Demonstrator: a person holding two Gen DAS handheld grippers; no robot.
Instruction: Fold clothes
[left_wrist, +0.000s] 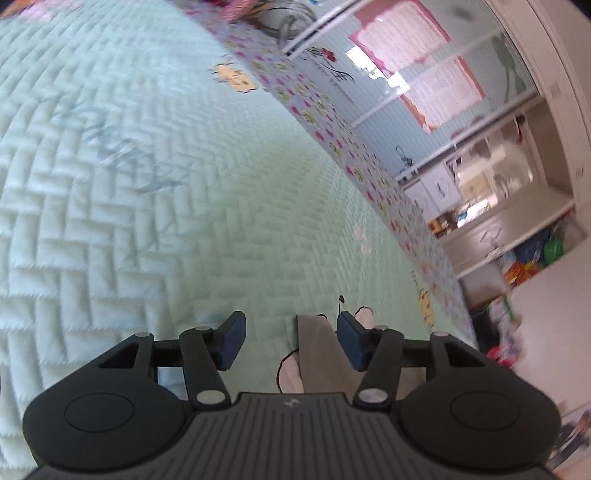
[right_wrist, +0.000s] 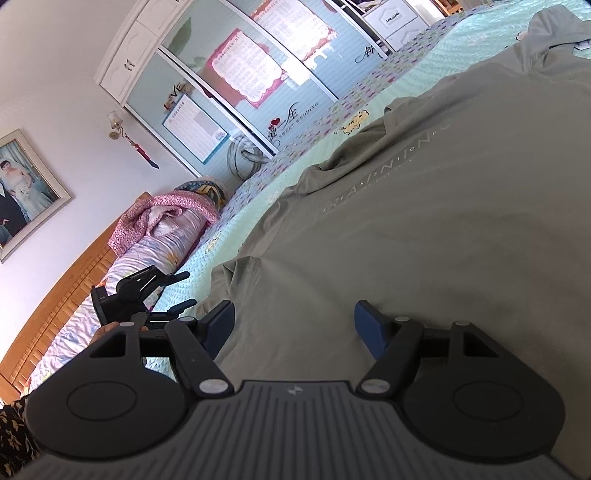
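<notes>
A grey-green T-shirt (right_wrist: 424, 229) with pale lettering lies spread on the mint quilted bedspread (left_wrist: 147, 184). My right gripper (right_wrist: 295, 325) is open just above the shirt's near part, its blue pads on either side of bare cloth. In the left wrist view only a narrow strip of the shirt (left_wrist: 317, 350) shows, close to the right pad. My left gripper (left_wrist: 291, 339) is open over the bedspread and holds nothing. It also shows in the right wrist view (right_wrist: 181, 291), left of the shirt.
A patterned sheet border (left_wrist: 332, 122) runs along the bed's far edge. Rolled bedding and a pink blanket (right_wrist: 166, 218) lie by the wooden headboard (right_wrist: 66, 273). A wardrobe with glass doors (right_wrist: 240, 74) and drawers (left_wrist: 491, 236) stand beyond the bed.
</notes>
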